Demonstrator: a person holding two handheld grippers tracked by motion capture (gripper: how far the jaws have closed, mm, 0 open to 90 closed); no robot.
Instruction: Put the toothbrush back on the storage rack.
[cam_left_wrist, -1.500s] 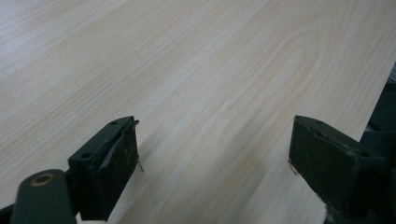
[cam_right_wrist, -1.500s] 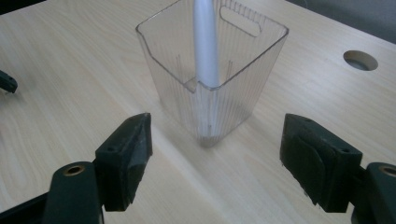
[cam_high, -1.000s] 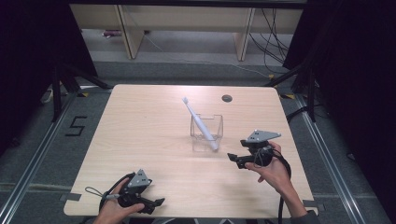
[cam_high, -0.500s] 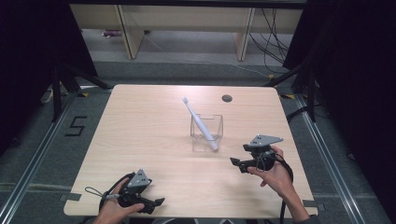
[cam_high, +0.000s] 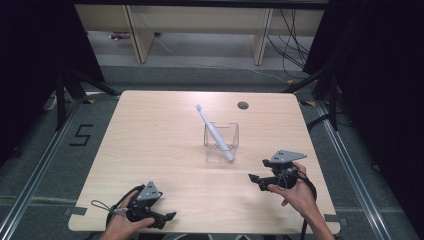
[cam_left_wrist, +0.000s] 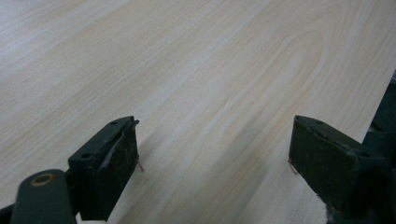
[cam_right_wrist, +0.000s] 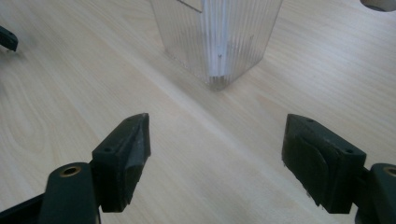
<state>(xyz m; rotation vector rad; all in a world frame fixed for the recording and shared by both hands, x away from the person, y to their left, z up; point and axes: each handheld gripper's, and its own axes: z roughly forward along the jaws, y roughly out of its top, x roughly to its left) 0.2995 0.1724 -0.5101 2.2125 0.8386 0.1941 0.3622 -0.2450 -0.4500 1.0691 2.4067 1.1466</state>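
1 toothbrush (cam_high: 214, 131) in 1 clear cup (cam_high: 221, 148); 2 grippers, left (cam_high: 170, 217) & right (cam_high: 254, 179), both released, empty.

We see one obstacle near the middle of the high view — the clear box (cam_high: 221, 142) with the white toothbrush (cam_high: 214, 132) leaning out of it toward the upper left. Around it the table (cam_high: 160, 130) lies bare: a wide open stretch across the left half of the frame, another along the top edge, broken by the small dark hole (cam_high: 243, 105) at upper right. Between the box and the right gripper (cam_high: 256, 180) at lower right there is open wood — in the right gripper view nothing lies between the spread jaws and the box (cam_right_wrist: 217, 37). The left gripper (cam_high: 167, 218) at the bottom edge faces bare tabletop.
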